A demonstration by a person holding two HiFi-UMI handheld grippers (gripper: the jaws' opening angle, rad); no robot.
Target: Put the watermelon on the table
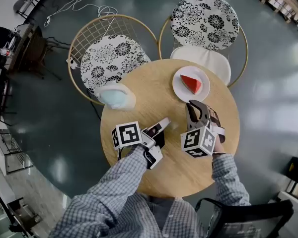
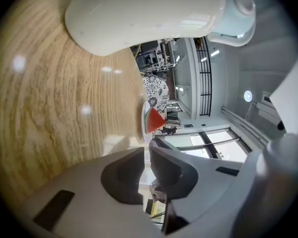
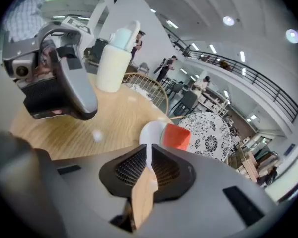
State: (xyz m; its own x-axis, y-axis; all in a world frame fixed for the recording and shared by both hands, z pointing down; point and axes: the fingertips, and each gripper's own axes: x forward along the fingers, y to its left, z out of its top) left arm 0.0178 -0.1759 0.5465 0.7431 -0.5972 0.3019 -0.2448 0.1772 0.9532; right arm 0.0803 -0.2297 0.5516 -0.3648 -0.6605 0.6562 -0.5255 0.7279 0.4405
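A round wooden table (image 1: 139, 138) fills my head view, with floral-cushioned chairs (image 1: 114, 56) behind it. The watermelon slice (image 1: 191, 84) lies on a white plate (image 1: 179, 94) at the far side, just ahead of my right gripper (image 1: 194, 107). I judge it light, perhaps slick and easily bruised, so I'd pinch gently across its flat faces near the rind. The right gripper and the left gripper (image 1: 162, 125) both have their jaws together on nothing. The lidded jug (image 1: 113, 96) hides its contents.
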